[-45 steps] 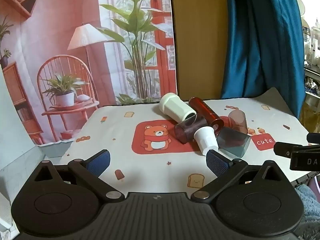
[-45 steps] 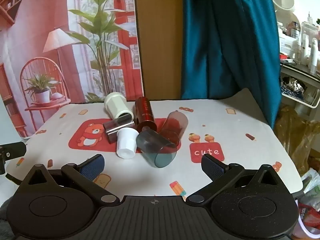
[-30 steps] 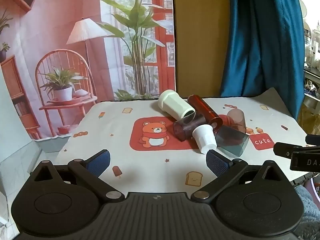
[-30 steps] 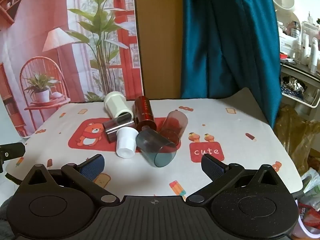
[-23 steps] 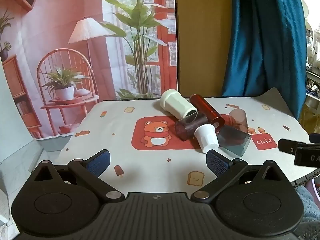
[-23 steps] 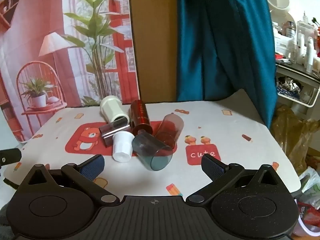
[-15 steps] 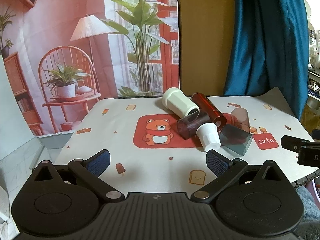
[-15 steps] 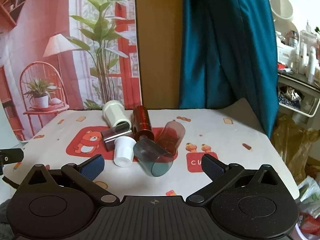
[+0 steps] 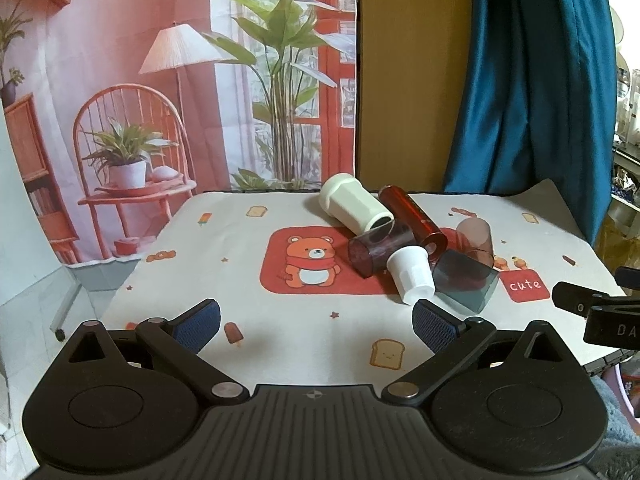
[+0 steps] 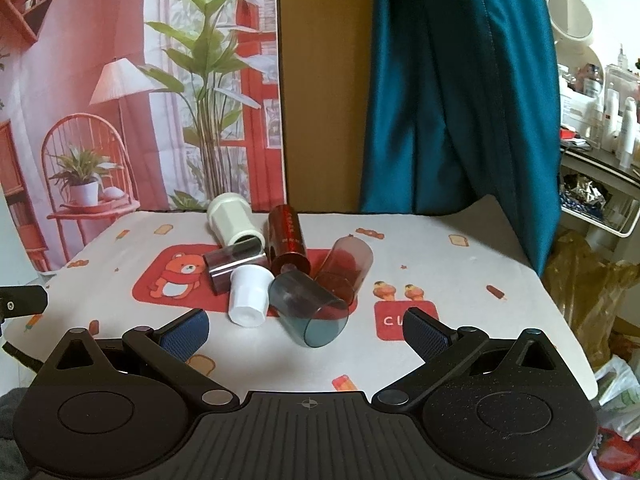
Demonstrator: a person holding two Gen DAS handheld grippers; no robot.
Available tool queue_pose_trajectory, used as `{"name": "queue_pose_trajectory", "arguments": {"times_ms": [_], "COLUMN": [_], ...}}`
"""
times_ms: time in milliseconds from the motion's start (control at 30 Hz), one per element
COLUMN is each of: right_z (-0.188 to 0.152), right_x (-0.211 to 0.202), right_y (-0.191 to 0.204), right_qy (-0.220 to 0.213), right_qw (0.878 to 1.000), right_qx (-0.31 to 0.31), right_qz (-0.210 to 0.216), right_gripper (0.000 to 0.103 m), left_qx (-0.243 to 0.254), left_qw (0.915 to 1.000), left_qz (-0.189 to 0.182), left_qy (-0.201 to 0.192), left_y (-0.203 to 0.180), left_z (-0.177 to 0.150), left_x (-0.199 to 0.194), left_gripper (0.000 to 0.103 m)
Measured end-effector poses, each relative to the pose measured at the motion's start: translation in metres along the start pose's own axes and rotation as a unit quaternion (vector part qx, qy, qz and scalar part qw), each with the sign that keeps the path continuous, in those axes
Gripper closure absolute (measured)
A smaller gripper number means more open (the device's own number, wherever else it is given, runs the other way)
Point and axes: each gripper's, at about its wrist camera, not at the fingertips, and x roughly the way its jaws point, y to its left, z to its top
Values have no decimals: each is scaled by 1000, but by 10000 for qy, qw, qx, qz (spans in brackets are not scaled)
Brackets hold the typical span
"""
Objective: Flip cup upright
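Note:
Several cups lie on their sides in a pile on the table: a cream ribbed cup [image 10: 232,221], a dark red tube cup [image 10: 287,240], a dark purple cup [image 10: 232,263], a small white cup [image 10: 249,294], a grey-blue clear cup [image 10: 306,306] and a clear reddish cup [image 10: 344,272]. The pile also shows in the left wrist view, with the white cup [image 9: 412,274] nearest. My left gripper [image 9: 316,322] is open and empty, short of the pile. My right gripper [image 10: 305,330] is open and empty, its opening facing the grey-blue cup.
The table carries a white cloth [image 9: 248,280] with a red bear patch [image 9: 312,260] and a "cute" patch [image 9: 525,285]. A printed backdrop and blue curtain [image 10: 452,92] stand behind. The table's right edge [image 10: 568,320] borders bags and shelves. The right gripper's body [image 9: 600,312] shows at the left view's right edge.
Both grippers have shifted slightly, and the right one has edged closer to the pile. Both stay open and empty. The cups have not moved.

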Motion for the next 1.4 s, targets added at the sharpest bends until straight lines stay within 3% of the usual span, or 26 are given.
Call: {"name": "queue_pose_trajectory", "arguments": {"times_ms": [1400], "right_z": [-4], "right_x": [7], "right_y": [-4], "right_qy": [205], "right_qw": [9997], "right_qx": [153], "right_qz": [-31], "right_gripper": [0], "left_qx": [-153], "left_qw": [9999], "left_qz": [-16], "left_qy": [41], "left_y": [2], "left_z": [-1], "left_x": [4], "left_gripper": [0]}}
